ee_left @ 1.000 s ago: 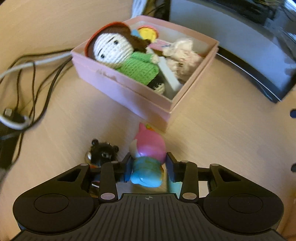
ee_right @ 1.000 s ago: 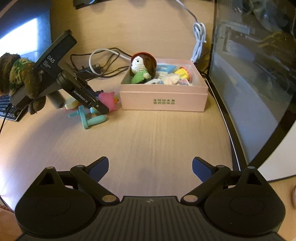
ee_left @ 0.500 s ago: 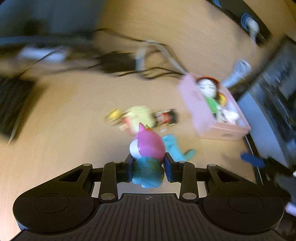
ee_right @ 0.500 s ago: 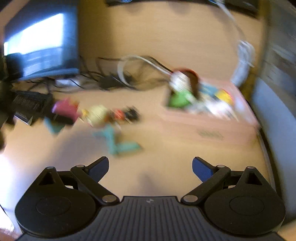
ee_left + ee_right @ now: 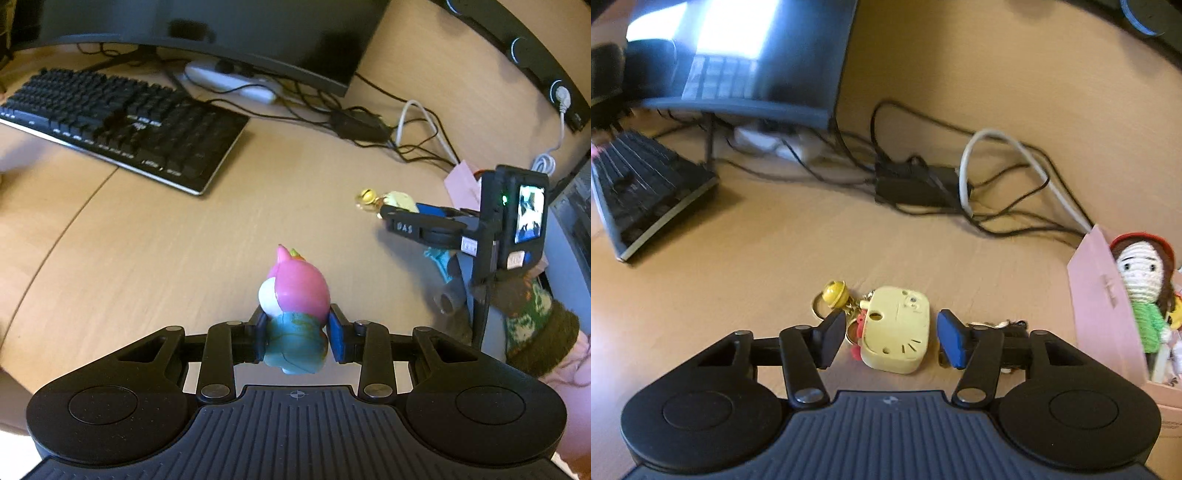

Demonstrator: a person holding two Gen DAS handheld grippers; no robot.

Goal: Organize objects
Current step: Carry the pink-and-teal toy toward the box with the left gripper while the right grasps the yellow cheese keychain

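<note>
Left wrist view: left gripper clamped on pink-and-teal figure, held over bare desk. Keyboard far left, monitor behind. Right gripper at right, over yellow charm and bell.

Right wrist view: right gripper jaws just closing, straddling yellow charm on desk; pads apart from charm sides, no grip. Bell just left of charm. Pink box at right, crochet doll inside. Cables far centre.
</note>
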